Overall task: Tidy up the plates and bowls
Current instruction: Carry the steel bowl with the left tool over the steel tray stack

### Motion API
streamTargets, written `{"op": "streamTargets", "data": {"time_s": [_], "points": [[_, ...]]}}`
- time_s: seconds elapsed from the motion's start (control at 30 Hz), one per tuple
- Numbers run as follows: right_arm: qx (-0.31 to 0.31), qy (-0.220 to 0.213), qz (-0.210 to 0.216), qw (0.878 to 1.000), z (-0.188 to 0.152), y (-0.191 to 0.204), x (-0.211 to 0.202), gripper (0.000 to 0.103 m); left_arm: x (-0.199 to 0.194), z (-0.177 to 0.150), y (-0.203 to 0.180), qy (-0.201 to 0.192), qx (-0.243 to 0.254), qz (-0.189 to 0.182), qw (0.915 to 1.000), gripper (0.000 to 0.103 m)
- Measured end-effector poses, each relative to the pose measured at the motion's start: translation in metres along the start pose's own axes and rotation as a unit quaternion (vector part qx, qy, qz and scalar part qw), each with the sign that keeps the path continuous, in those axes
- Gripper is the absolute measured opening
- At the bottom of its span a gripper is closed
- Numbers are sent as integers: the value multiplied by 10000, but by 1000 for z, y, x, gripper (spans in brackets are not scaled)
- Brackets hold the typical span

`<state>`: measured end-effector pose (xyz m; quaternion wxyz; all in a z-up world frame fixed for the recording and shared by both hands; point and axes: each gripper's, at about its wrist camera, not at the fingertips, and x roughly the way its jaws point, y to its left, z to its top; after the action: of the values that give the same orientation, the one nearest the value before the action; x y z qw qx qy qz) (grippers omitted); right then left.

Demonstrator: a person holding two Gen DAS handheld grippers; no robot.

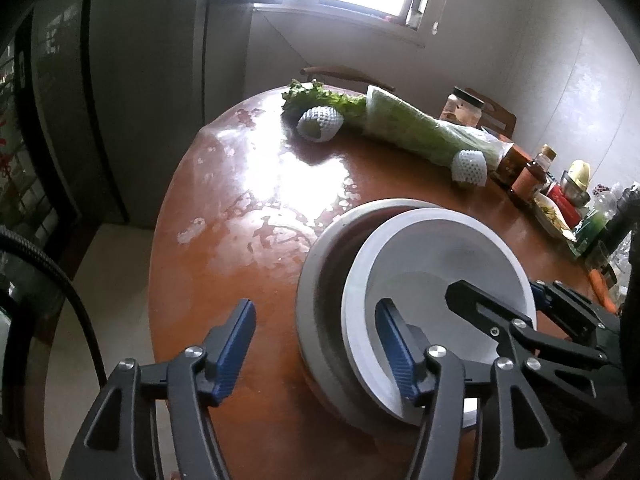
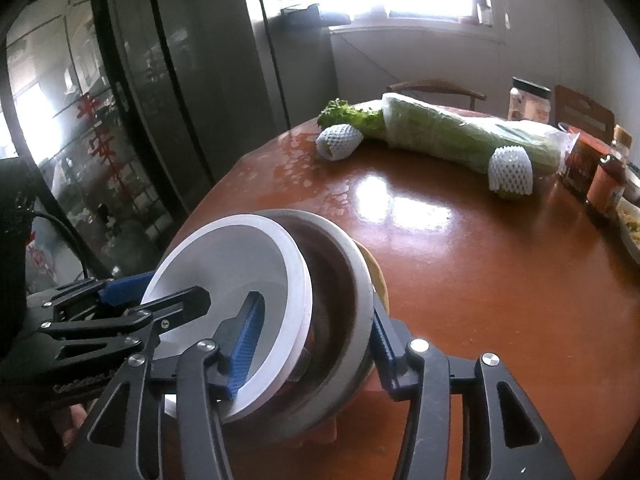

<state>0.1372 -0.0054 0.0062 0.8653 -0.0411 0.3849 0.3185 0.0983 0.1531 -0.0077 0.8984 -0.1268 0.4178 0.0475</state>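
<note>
Round reddish-brown table (image 1: 224, 264), glossy, finish worn in patches, window glare across the top

- Stack sits at the near edge of the table. White bowl (image 1: 436, 256) rests tilted inside a larger grey bowl (image 1: 320, 280), leaning toward one side of it, the rims not level with each other
- From the right side a yellow edge (image 2: 378, 280) shows under the grey bowl; cannot tell what it belongs to

Left gripper (image 1: 318, 344): released. One blue pad is inside the white bowl, the other hangs outside the grey bowl over bare table. The jaws straddle both bowl walls with a clear gap on the outer side, gripping nothing

Right gripper (image 2: 316, 340): comes in from the opposite side, also let go. Inner pad is over the white bowl's hollow, outer pad just beside the grey bowl's outer rim. Whether that pad touches, cannot tell; no squeeze is visible

Far side of the table, well apart from the stack:
- leafy greens in a clear bag (image 1: 416, 128), lying flat
- two fruits in white foam netting (image 1: 320, 123), one at each end of the greens
- cluster of jars and sauce bottles (image 1: 532, 178) along the far right edge
</note>
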Motion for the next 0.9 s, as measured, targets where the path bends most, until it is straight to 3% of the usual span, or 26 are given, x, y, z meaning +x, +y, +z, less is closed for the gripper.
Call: {"op": "streamTargets", "data": {"time_s": [0.33,0.47,0.9], "points": [[-124,-89,-78,9999,-2,1,-3,53,13,-2,-3,247,-87,-308,9992,58],[-145,-119,-89,9998,-2,-1,-3,53,15,-1,-8,261,6,-321,9991,54],[4,-115,-125,9999,-5,-14,-9,53,18,3,-29,252,227,-235,9991,54]]}}
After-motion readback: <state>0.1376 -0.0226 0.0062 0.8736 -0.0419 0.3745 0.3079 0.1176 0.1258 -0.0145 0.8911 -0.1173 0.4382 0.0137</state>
